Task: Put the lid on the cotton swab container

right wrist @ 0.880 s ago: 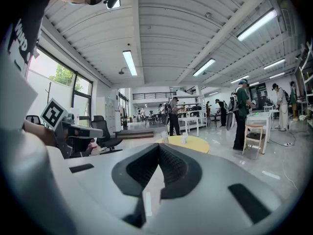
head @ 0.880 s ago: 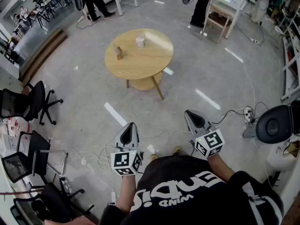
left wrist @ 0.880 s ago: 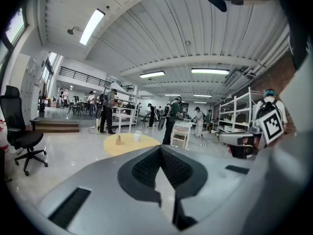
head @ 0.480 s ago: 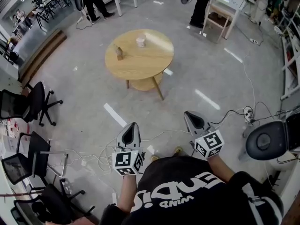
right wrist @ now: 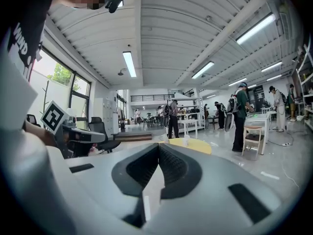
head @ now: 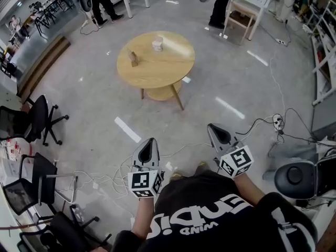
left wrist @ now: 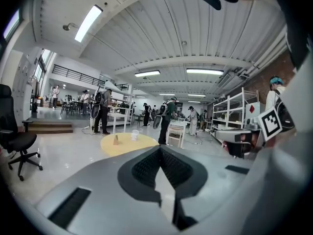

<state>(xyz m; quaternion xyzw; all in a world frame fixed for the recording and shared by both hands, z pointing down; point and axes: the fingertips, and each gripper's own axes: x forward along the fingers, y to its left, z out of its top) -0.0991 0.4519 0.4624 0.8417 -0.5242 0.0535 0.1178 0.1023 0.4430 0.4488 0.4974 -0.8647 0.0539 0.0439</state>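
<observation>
Far ahead stands a round wooden table [head: 157, 70]. On it are a clear cotton swab container [head: 157, 44] and a small brown object [head: 133, 58]; I cannot make out a lid at this distance. My left gripper [head: 149, 140] and right gripper [head: 212, 126] are held close to my body, well short of the table, both shut and empty. The left gripper view shows its jaws [left wrist: 160, 148] pressed together, with the table [left wrist: 128, 143] and container [left wrist: 135, 134] small beyond them. The right gripper [right wrist: 159, 145] is likewise shut, with the table [right wrist: 198, 145] behind its tips.
Cables [head: 100, 175] lie across the grey floor near my feet. Black office chairs [head: 37, 122] stand at the left and another chair [head: 294, 177] at the right. People [head: 220, 4] stand by white desks [head: 247, 7] beyond the table. Shelving [head: 323, 62] lines the right side.
The chair at the right has slid lower in the head view and the floor has shifted toward me. Both grippers keep the same pose, shut.
</observation>
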